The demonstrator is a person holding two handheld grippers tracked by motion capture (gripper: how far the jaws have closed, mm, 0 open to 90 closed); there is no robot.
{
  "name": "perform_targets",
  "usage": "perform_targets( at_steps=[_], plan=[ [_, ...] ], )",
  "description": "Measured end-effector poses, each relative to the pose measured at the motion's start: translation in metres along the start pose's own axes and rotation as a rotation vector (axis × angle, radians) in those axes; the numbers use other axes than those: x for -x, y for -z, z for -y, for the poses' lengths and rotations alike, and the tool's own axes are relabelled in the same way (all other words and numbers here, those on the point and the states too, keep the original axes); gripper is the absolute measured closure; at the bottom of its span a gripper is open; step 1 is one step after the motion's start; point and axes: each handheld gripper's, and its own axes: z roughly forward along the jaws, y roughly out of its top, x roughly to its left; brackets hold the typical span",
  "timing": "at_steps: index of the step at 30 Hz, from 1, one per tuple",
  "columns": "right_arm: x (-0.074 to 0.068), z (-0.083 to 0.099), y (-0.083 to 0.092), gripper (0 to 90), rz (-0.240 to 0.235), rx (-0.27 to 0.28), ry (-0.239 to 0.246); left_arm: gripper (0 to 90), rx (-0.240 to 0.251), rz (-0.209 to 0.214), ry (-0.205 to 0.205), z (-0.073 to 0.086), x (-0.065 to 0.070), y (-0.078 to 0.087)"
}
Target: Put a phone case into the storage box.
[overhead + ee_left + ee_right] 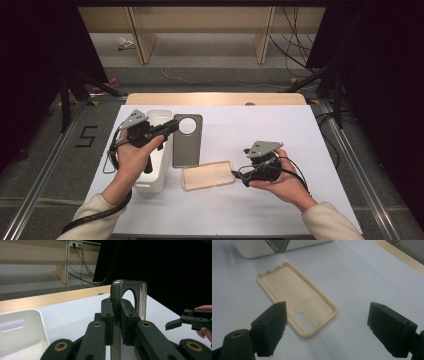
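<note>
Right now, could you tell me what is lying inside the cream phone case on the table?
The cream phone case lies open side up and holds nothing: its bare inner surface and camera cutouts show. The white table cover beneath it is covered. The open right gripper hovers over it.

The dark grey phone case point(187, 140) with its big round camera cutout is pinched at its upper edge, cutout end toward the far side of the worktop, lying alongside the white bin; in the left gripper view it stands on edge point(130, 300), thin and glossy, the arch of the cutout showing at its top. Just in front of it the cream phone case point(208, 175) lies flat on the white worktop, open side up, its small round camera holes point(305, 321) at one end, untouched.
</note>
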Motion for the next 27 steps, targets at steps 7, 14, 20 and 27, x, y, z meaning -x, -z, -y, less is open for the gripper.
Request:
perform_targets(
  at_steps=[7,14,20,27],
  plan=[
    [0.002,0.003,0.002,17.0,0.005,0.004,-0.008,82.1,0.005,0.002,-0.002,-0.005,-0.003,0.004],
    [0.003,0.004,0.003,17.0,0.013,0.005,-0.014,82.1,0.016,-0.005,0.001,-0.012,-0.008,0.010],
    [0.004,0.005,0.003,17.0,0.016,0.004,-0.023,82.1,0.019,-0.006,0.000,-0.016,-0.012,0.014],
    [0.005,0.007,0.005,16.9,0.026,0.006,-0.028,82.1,0.016,0.002,-0.003,-0.022,-0.018,0.016]
  ],
)
